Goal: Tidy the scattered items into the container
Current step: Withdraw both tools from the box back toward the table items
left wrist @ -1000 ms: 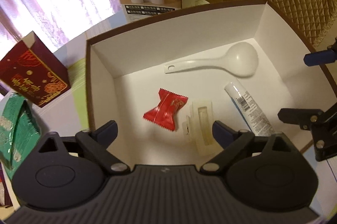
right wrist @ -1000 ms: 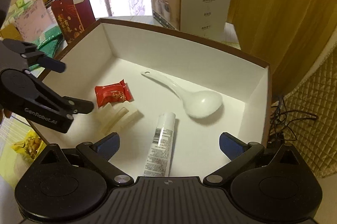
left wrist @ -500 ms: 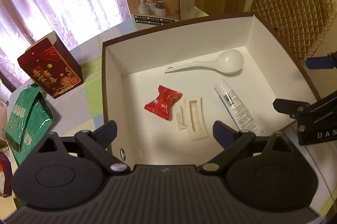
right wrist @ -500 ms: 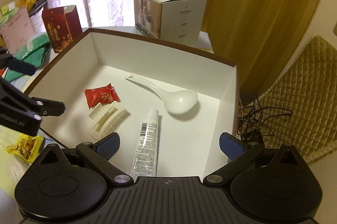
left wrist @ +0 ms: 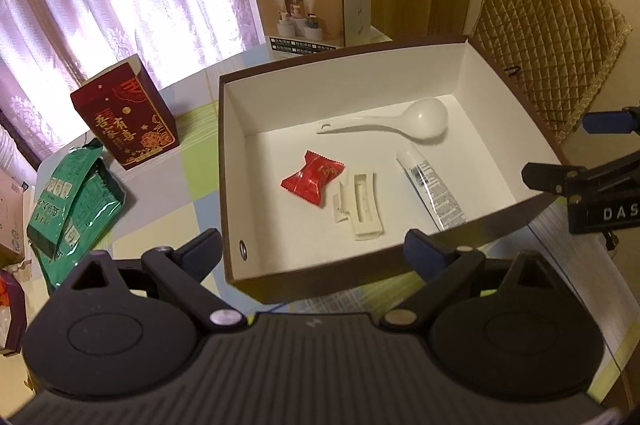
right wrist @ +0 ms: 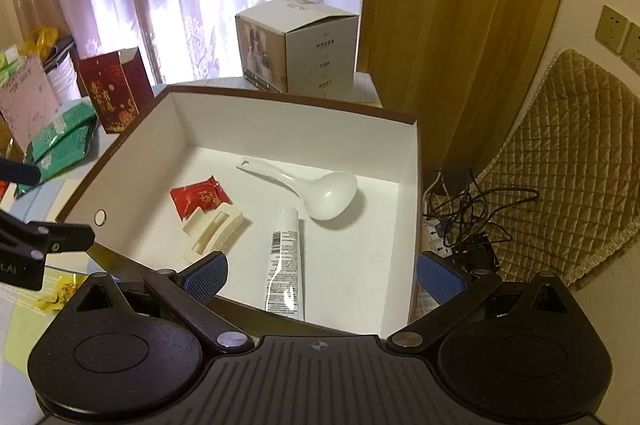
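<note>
A brown box with a white inside (left wrist: pixel 280 97) (right wrist: pixel 280 121) sits on the table. In it lie a white spoon (left wrist: pixel 400 121) (right wrist: pixel 316 189), a red candy packet (left wrist: pixel 312 177) (right wrist: pixel 200 199), a cream hair clip (left wrist: pixel 360 203) (right wrist: pixel 216 225) and a white tube (left wrist: pixel 432 191) (right wrist: pixel 285 257). My left gripper (left wrist: pixel 312 251) is open and empty, held above the box's near wall. My right gripper (right wrist: pixel 322 271) is open and empty, above the box's near right side. Each gripper shows in the other's view, the right (left wrist: pixel 584 181) and the left (right wrist: pixel 40 241).
A red gift box (left wrist: pixel 126 115) and green packets (left wrist: pixel 72 201) lie left of the box. A tall product carton (left wrist: pixel 310 9) stands behind it. A yellow snack packet (right wrist: pixel 60 289) lies on the table by the left gripper. A quilted chair (right wrist: pixel 560 161) and cables (right wrist: pixel 464 221) are on the right.
Both grippers have pulled back and up from the box, so it looks smaller and farther. The items inside have not moved. Both grippers stay open.
</note>
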`<state>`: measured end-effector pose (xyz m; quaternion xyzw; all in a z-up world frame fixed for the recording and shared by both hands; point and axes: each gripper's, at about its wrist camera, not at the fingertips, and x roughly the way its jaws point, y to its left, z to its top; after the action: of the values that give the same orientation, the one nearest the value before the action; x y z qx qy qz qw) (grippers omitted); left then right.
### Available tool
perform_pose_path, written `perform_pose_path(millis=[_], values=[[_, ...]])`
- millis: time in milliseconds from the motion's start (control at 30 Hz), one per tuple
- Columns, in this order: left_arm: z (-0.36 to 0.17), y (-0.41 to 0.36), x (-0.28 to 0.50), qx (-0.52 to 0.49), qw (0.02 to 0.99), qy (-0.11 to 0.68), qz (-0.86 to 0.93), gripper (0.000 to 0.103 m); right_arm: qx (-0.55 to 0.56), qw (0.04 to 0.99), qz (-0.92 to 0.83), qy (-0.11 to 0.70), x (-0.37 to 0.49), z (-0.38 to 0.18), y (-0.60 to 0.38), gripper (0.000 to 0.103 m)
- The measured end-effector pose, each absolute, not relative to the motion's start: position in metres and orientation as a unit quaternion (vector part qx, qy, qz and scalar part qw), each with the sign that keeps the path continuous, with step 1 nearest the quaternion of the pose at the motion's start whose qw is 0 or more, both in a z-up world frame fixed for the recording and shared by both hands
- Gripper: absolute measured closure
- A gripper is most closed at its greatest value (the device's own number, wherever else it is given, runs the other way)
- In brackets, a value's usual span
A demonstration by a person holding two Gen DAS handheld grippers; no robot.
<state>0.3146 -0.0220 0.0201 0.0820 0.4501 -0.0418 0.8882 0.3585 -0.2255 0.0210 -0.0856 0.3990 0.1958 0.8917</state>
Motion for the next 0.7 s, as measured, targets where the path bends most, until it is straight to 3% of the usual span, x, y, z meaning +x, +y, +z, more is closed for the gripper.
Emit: perform_pose_path(millis=[700], values=[[0.035,0.015,0.227,0.055,0.908,0.411,-0.053,0.007,-0.024,0.903,0.201,0.380,0.312,0.040,-0.238,0.000]])
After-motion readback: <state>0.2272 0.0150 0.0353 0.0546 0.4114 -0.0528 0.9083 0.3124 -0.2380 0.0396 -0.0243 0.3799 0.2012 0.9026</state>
